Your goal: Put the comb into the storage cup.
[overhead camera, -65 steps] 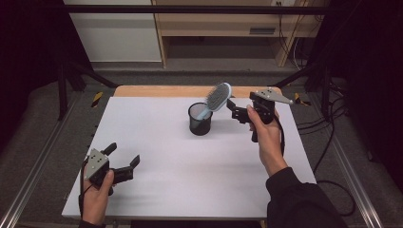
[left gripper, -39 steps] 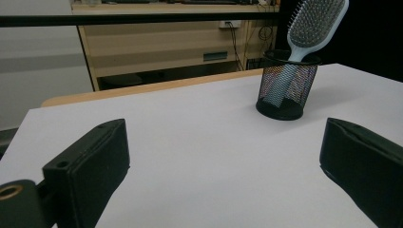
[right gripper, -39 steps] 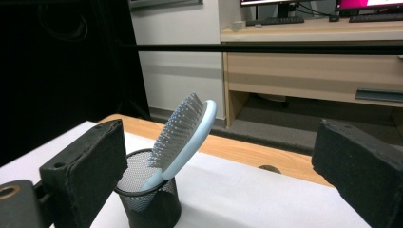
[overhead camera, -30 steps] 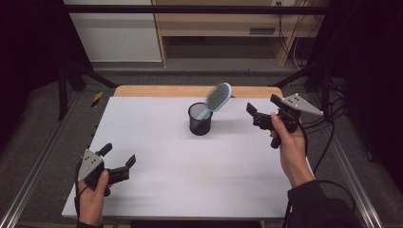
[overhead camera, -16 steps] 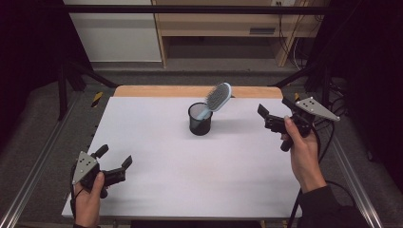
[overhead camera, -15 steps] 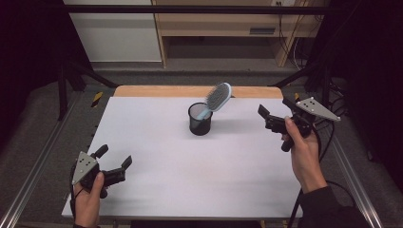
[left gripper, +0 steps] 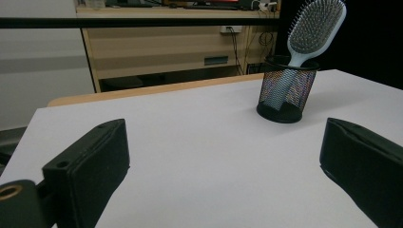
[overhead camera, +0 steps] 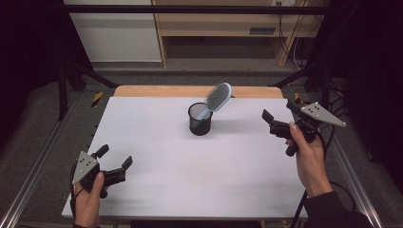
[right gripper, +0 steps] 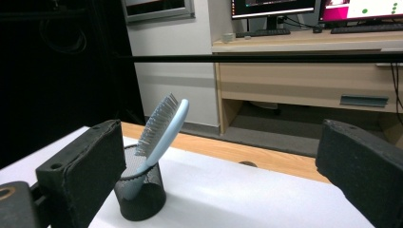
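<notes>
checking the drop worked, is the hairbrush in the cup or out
In. The hairbrush stands handle-down inside the mesh cup, its bristled head leaning out over the rim. Both grippers are open and apart from it.

High view: looked down and forward over the table (overhead camera: 190, 180).
Left gripper view: sat low, mesh cup (left gripper: 286, 95) ahead-right of its jaws.
Right gripper view: low, cup ahead-left.
Shared: cup, hairbrush (right gripper: 161, 126).

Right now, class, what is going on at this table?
A person holds a gripper in each hand over a white table. A light-blue hairbrush stands handle-down in a black mesh cup, leaning on its rim. The left gripper and the right gripper are both open, holding nothing, well apart from the cup.
</notes>
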{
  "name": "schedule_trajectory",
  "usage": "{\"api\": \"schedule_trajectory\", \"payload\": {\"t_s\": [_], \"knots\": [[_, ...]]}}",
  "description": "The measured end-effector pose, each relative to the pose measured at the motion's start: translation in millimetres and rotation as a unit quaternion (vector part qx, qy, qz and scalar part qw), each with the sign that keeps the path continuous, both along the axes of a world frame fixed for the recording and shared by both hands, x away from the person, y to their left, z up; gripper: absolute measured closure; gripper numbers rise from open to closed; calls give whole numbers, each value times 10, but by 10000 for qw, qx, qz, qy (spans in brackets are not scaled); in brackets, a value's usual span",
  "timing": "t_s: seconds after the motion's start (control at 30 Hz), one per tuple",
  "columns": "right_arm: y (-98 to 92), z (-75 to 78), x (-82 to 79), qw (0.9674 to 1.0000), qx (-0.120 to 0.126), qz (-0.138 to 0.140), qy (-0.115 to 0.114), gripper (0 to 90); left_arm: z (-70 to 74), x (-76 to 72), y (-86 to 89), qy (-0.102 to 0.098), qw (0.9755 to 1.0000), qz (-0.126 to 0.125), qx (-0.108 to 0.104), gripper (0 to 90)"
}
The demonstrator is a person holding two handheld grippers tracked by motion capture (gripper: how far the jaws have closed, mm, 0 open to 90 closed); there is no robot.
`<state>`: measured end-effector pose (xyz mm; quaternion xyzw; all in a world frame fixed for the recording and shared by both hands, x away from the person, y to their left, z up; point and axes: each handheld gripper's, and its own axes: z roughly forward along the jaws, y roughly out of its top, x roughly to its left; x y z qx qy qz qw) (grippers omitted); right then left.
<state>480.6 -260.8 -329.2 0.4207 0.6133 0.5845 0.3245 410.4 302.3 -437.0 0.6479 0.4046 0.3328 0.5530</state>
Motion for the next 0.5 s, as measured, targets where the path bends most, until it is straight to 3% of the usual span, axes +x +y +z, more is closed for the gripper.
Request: {"api": "schedule_trajectory", "payload": {"t_s": [0.5], "knots": [[-143, -55, -133, 9998, 56, -133, -123, 31, -3, 0, -8, 5, 10000, -23, 16, 28]]}}
